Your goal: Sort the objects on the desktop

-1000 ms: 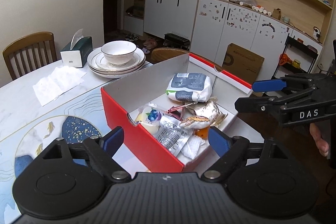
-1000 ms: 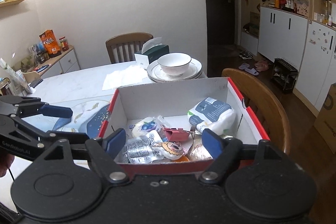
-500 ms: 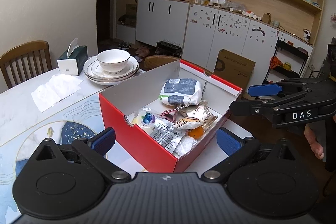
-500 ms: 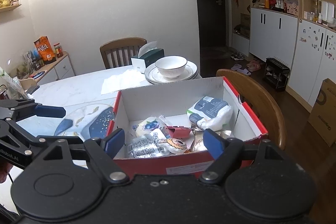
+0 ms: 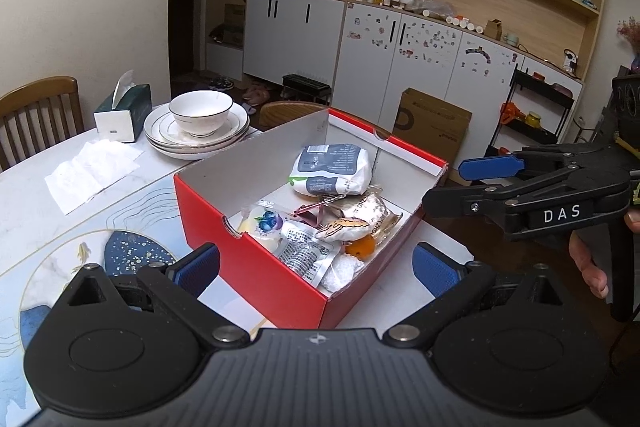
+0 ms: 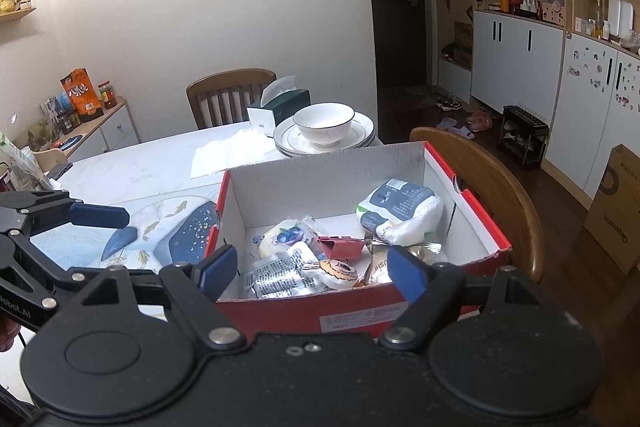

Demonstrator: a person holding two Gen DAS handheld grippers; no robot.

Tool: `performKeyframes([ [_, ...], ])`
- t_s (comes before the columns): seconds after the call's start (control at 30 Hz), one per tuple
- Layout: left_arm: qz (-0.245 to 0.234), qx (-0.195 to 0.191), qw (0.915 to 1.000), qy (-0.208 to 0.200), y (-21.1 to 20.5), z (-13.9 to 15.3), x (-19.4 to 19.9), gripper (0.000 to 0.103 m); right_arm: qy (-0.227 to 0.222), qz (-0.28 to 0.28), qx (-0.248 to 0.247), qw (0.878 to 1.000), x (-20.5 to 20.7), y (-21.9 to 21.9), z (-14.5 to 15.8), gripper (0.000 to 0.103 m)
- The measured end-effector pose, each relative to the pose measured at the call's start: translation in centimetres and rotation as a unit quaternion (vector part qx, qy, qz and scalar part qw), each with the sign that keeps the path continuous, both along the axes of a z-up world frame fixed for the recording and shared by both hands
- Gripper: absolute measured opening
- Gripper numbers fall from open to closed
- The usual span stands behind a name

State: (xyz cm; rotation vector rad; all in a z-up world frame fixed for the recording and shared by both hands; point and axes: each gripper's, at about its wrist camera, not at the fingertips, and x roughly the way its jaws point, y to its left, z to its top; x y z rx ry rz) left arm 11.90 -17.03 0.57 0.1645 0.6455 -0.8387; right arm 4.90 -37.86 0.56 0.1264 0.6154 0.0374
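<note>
Both grippers hovered short of the work with nothing held: the left gripper [image 5: 316, 263] had its fingers [image 5: 198, 263] spread wide and empty above the near corner of the red box [image 5: 256, 267], and the right gripper [image 6: 310, 267] likewise had its fingers [image 6: 404, 273] parted and empty over the box's near wall. The box stood on the counter [image 5: 36, 187], partly over a blue patterned mat [image 5: 132, 251]. The sorting appeared largely complete, since the loose items lay gathered inside the box. Nearest in the left view were a silver foil sachet [image 5: 304, 251] and a white granular packet [image 5: 344, 269], then an orange fruit [image 5: 362, 247], a blueberry-print packet [image 5: 262, 223], a fish-print snack [image 5: 350, 225], a gold foil pack [image 5: 370, 207] and a red clip [image 6: 344, 247]. A white-and-grey pouch [image 5: 330, 169] rested against the far wall. Still outside the box, farther back on the counter, lay unfolded tissues [image 5: 90, 167], stacked plates [image 5: 192, 135] carrying a bowl [image 5: 200, 109], and a tissue box [image 5: 122, 115]. Whether these were to be sorted could not be told.
</note>
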Motion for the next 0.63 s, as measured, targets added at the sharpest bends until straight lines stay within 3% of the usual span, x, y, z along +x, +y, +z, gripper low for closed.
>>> performKeyframes([
  [0.63, 0.003, 0.004, 1.0000, 0.000, 0.22, -0.16, 0.63, 0.103, 0.008, 0.001, 0.004, 1.000, 0.87, 0.11, 0.01, 0.082],
])
